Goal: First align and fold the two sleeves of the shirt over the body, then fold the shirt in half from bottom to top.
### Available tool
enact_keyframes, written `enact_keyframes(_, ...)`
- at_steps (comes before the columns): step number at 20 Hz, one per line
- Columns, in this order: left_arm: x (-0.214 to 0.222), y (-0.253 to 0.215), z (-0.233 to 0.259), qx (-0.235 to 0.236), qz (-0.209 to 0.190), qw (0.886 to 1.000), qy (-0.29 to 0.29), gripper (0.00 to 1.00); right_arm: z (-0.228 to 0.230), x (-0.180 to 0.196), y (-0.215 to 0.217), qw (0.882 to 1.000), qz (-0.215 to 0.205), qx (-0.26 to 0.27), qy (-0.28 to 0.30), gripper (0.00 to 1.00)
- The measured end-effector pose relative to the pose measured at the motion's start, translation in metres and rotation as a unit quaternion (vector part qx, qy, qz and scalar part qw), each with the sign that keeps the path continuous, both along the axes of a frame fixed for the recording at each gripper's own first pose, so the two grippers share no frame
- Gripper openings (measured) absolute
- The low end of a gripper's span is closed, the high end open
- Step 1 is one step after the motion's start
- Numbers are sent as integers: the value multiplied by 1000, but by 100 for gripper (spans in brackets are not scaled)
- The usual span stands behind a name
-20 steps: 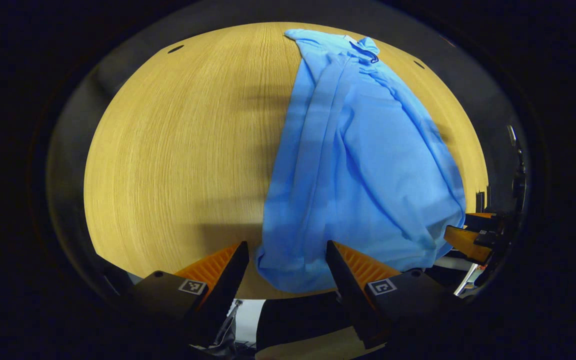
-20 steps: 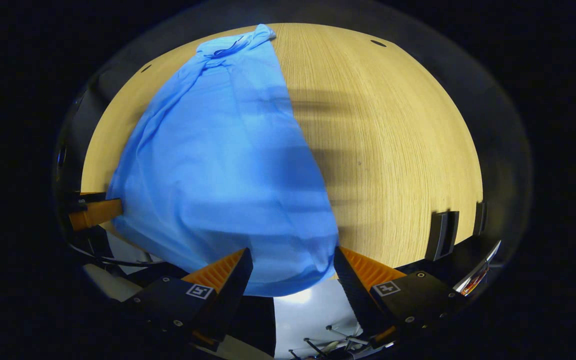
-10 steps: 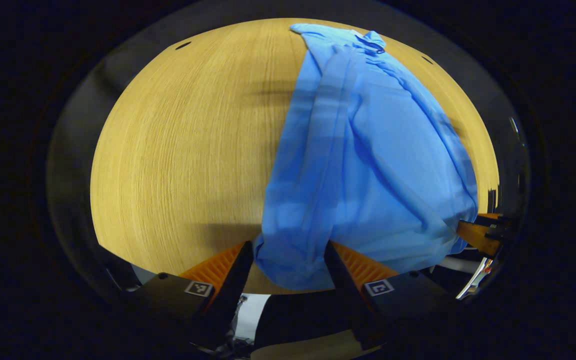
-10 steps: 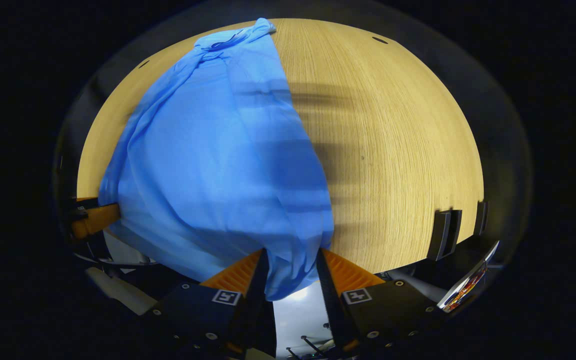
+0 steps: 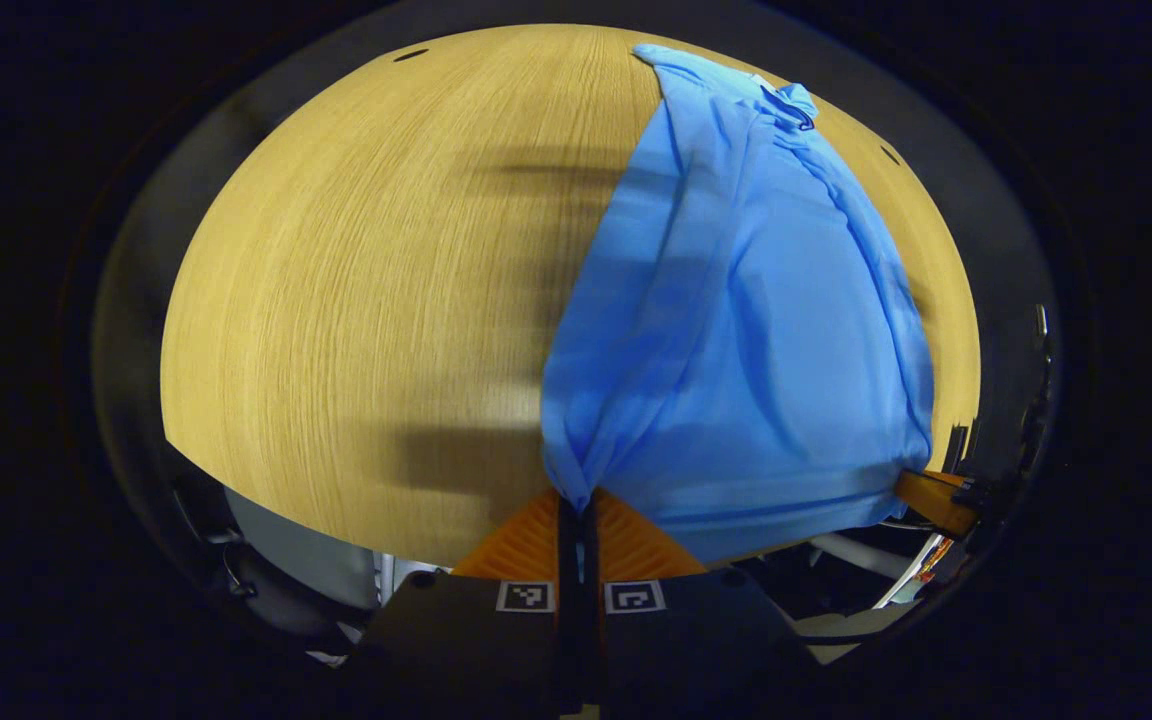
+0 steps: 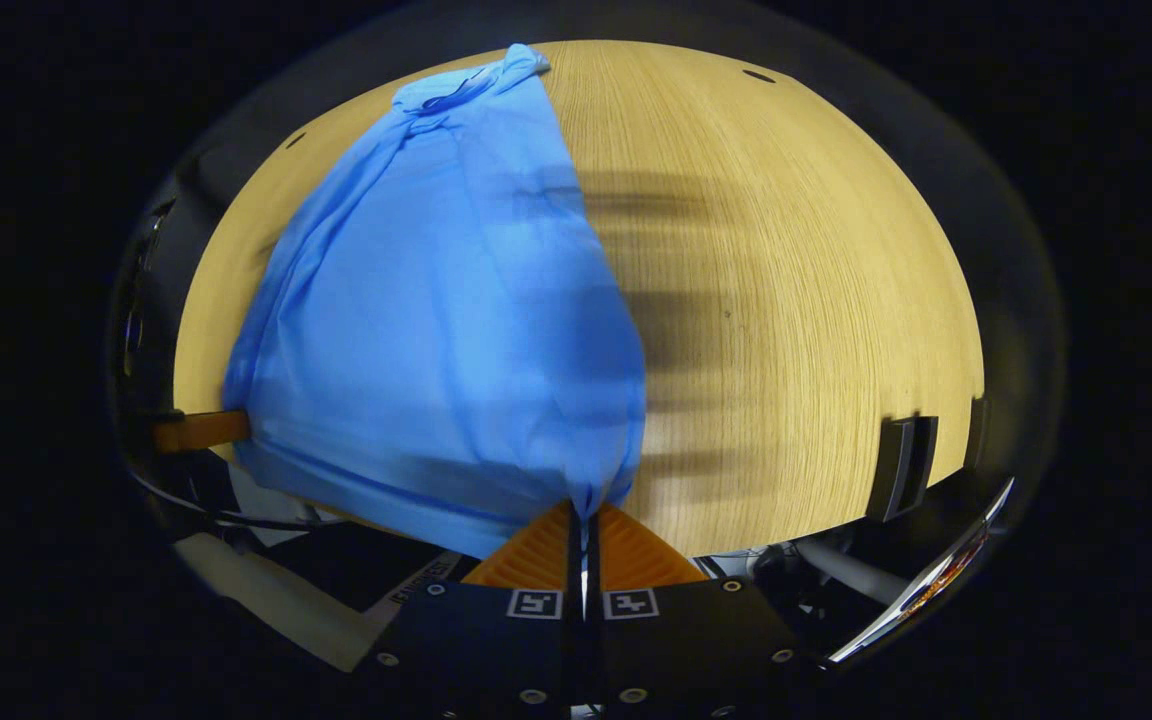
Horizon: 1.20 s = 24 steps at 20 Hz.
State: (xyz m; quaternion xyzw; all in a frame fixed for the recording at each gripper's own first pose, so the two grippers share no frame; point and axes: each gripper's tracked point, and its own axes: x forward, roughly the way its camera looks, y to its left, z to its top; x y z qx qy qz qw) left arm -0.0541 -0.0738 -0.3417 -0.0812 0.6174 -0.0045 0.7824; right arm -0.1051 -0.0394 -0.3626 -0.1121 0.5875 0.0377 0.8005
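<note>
A light blue shirt (image 5: 736, 330) lies lengthwise on the wooden table (image 5: 356, 300), collar at the far end and hem at the near edge. My left gripper (image 5: 576, 505) is shut on the hem's left corner, and the cloth bunches into its fingers. In the right gripper view the same shirt (image 6: 446, 320) runs away from me, and my right gripper (image 6: 581, 510) is shut on the hem's right corner. The other gripper (image 5: 936, 495) pokes out from under the hem at the far right of the left gripper view, and likewise the left one (image 6: 198, 430) in the right gripper view.
The table's near edge (image 6: 736, 535) runs just beyond my fingers, with floor and cables below it. Dark upright brackets (image 6: 901, 468) stand at the table's right corner. Bare wood lies to the shirt's left (image 5: 336, 330) and right (image 6: 796, 300).
Both grippers went from open around the hem corners to fully shut on them. The hem has been pulled taut between them and lifted slightly off the table edge.
</note>
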Motion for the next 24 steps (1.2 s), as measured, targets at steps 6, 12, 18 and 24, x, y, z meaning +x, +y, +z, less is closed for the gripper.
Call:
enact_keyframes(6,44,-8,44,-4,-17,998,-54,5,48,51,12,998,21,19,-58,0)
enact_keyframes(12,109,-2,94,-2,-3,993,-120,5,104,120,34,991,51,42,-118,0)
enact_keyframes(18,178,11,132,12,0,986,-167,5,151,198,65,980,80,54,-174,0)
enact_keyframes(24,264,24,161,22,-8,980,-198,5,189,279,91,970,101,44,-215,0)
